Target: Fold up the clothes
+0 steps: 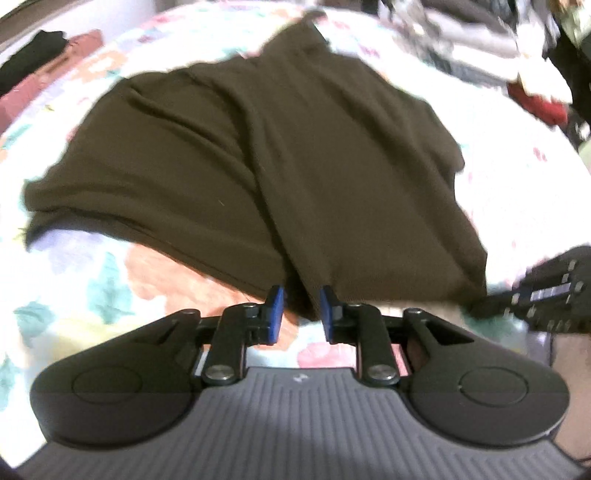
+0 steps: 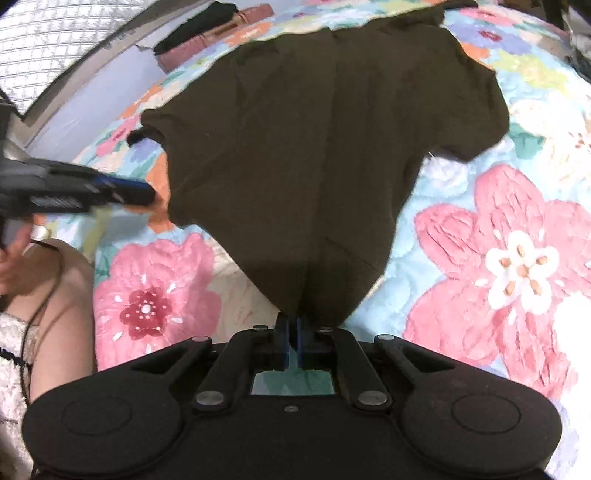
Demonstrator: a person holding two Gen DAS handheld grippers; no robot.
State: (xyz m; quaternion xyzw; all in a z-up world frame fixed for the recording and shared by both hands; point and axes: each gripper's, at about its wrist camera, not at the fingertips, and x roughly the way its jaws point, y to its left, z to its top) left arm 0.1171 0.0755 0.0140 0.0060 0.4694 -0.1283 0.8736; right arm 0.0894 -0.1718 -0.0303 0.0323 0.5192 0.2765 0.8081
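Observation:
A dark olive-brown garment lies spread on a floral bedspread. My left gripper is open, its blue pads on either side of the garment's near hem, not closed on it. My right gripper is shut on a corner of the same garment and lifts that corner into a taut point above the bedspread. The right gripper also shows at the right edge of the left wrist view. The left gripper shows at the left of the right wrist view.
Folded dark and maroon clothes lie at the far left of the bed and show in the right wrist view. A pile of mixed clothes sits at the far right. The person's arm and knee are at the left.

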